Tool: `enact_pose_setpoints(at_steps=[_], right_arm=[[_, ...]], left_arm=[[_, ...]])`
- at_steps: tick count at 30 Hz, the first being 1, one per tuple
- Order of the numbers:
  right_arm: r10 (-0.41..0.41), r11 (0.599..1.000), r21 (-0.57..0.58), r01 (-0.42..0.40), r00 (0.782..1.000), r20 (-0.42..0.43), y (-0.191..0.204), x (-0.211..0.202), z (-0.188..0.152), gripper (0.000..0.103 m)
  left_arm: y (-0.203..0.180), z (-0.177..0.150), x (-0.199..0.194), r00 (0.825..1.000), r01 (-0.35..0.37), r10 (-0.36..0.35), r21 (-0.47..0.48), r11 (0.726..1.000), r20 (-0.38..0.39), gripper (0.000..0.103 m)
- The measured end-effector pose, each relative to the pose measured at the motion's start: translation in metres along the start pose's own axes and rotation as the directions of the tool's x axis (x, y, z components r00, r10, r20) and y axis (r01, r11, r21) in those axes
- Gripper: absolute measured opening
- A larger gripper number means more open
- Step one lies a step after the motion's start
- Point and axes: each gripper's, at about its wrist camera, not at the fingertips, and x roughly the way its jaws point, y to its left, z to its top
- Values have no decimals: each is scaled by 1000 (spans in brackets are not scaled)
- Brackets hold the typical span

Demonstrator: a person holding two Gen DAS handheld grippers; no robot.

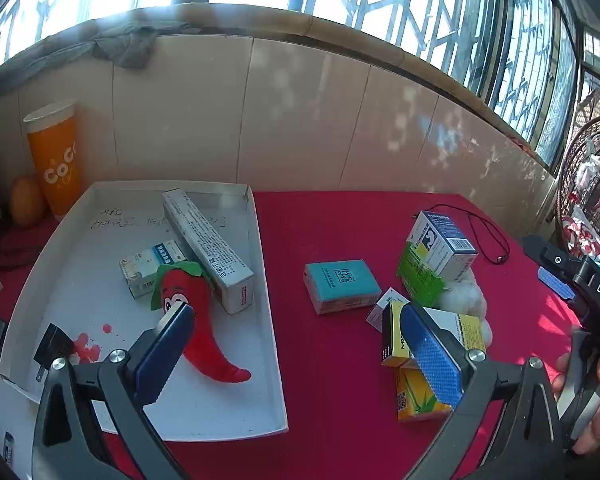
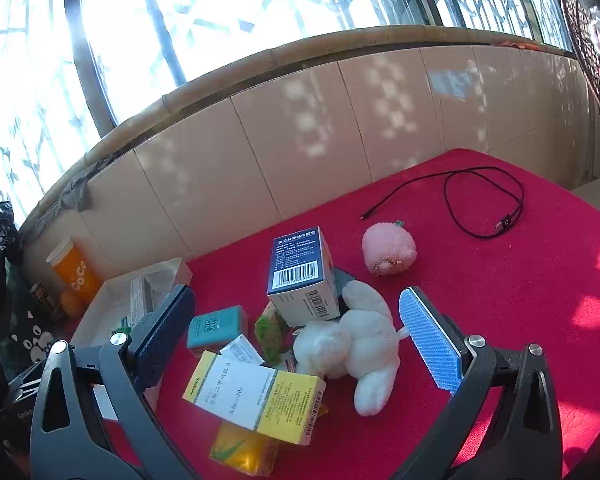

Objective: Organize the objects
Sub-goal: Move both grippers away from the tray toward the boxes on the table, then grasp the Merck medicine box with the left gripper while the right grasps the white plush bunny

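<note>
- Lying in the white tray (image 1: 266, 360) at the left of the red table (image 1: 320, 224), the red chili plush (image 1: 198, 320) has a green leafy cap and a cartoon face; its long axis runs from far-left to near-right, with the tip curling toward the tray's near right wall.
- Just behind the chili lie a long grey-white carton (image 1: 208, 246), angled far-left to near-right, and a small pale box (image 1: 148, 266).
- The left gripper (image 1: 296, 344) hovers with its jaws spread wide and empty; the left finger overlaps the chili's face in view, though contact cannot be told.
- A teal box (image 1: 342, 286) lies flat between the tray and the right-hand pile.
- The right gripper (image 2: 296, 334) is also spread and empty, and between its fingers sit a yellow-and-white carton (image 2: 256, 396), long axis left to right, a blue-topped box (image 2: 302, 276) standing upright, and a white plush (image 2: 352, 344) sprawled on its right.
- A pink plush ball (image 2: 388, 248) rests farther back, with a black cable (image 2: 480, 200) looped at the far right.
</note>
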Motion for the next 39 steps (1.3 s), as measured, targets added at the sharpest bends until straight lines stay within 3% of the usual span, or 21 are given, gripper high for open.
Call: enact_pose_setpoints(at_steps=[6, 12, 17, 23, 30, 35, 39], right_arm=[[-16, 999, 32, 16, 999, -28, -37, 1, 3, 103], [-32, 996, 75, 39, 995, -95, -70, 8, -5, 103], [60, 993, 109, -43, 986, -156, -72, 18, -18, 103], [91, 982, 179, -60, 982, -168, -83, 25, -22, 103], [133, 967, 239, -85, 972, -191, -95, 40, -23, 103], [170, 955, 278, -108, 963, -209, -95, 58, -20, 103], [170, 969, 219, -117, 956, -240, -80, 73, -18, 103]], left_arm=[[-30, -16, 21, 987, 126, -124, 17, 992, -100, 103], [-44, -25, 36, 979, 134, -132, 4, 991, -154, 103], [-51, -31, 49, 954, 217, -221, -46, 975, -204, 103], [-49, -27, 70, 935, 233, -259, -129, 964, -244, 103], [-55, -20, 84, 945, 173, -205, -143, 974, -255, 102], [-85, -18, 77, 951, 182, -183, -28, 983, -247, 102], [-79, -25, 90, 938, 168, -184, -80, 983, -295, 102]])
